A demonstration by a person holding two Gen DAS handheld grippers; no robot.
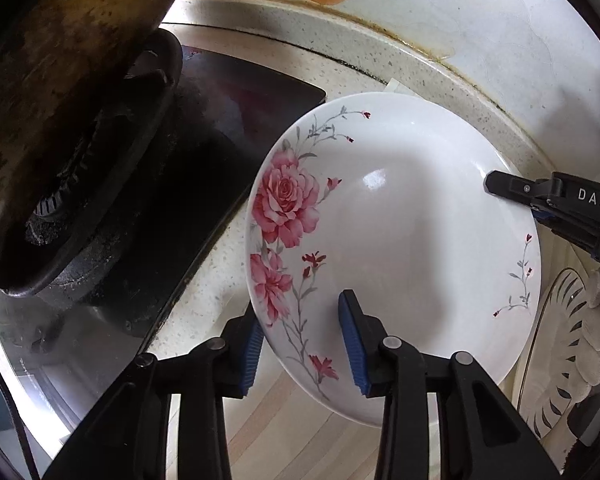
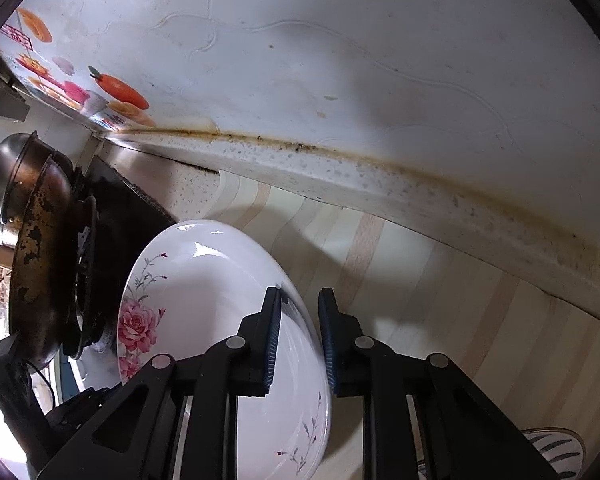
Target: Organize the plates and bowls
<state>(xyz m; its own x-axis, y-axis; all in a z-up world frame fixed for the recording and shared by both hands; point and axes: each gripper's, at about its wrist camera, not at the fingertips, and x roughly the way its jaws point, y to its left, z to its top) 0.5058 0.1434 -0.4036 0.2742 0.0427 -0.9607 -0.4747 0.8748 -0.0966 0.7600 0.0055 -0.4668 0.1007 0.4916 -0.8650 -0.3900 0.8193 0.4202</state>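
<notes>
Porcelain fills both views: a white, shallow round plate with pink rose print (image 1: 400,232) sits tilted above the striped wood-pattern counter mat (image 2: 440,280), just right of the black gas stove (image 1: 148,208). The left gripper (image 1: 302,340) straddles the plate's near rim, one blue-padded finger under the edge and the other on the inner face, jaws set narrow around the porcelain; whether the pads press firmly on it I cannot tell. The right gripper (image 2: 300,344) straddles the opposite rim (seen from the left wrist camera as a black tip reaching onto the far right edge), its jaws likewise narrow, with a sliver of space showing beside the outer pad, so a firm grip cannot be confirmed there either. A rusty, blackened wok (image 2: 36,264) rests on the stove burner, with a shiny steel pot (image 2: 4,184) behind it. To the plate's right, a white dish with dark leaf pattern (image 1: 560,360) lies on the mat. Fruit stickers (image 2: 120,90) decorate the stained white wall (image 2: 340,60).
</notes>
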